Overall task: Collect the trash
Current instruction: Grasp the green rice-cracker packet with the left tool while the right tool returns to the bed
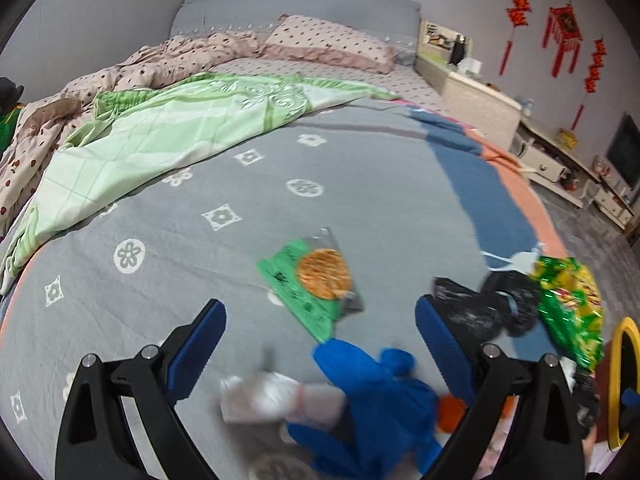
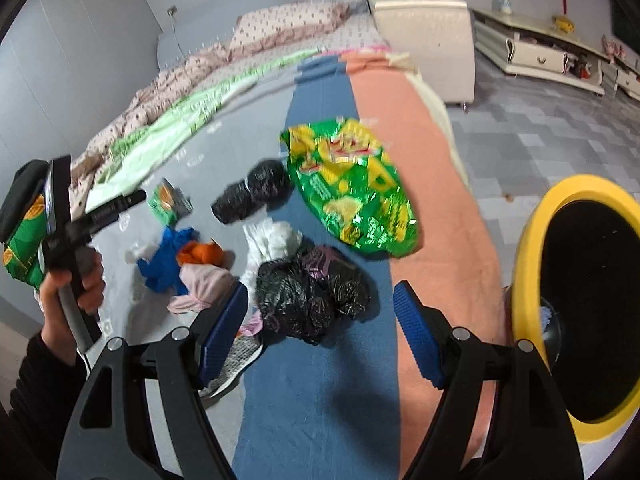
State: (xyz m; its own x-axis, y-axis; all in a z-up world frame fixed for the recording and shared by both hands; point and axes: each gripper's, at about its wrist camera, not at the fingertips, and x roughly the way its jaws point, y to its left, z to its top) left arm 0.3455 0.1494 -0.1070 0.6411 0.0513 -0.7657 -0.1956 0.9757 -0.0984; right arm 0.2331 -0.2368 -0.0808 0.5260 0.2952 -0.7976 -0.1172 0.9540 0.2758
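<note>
Trash lies on the bed's grey blanket. My left gripper is open above a green snack wrapper with an orange cracker picture, a blue glove and a white wrapper. My right gripper is open just above a crumpled black bag. A large green and yellow chip bag and a second black bag lie beyond it. The yellow bin with a black liner stands at the right. The left gripper shows in the right wrist view, held by a hand.
A green quilt and a pink dotted duvet are piled at the far left of the bed. White, pink and orange scraps lie among the trash. A cream nightstand and a low cabinet stand on the tiled floor right of the bed.
</note>
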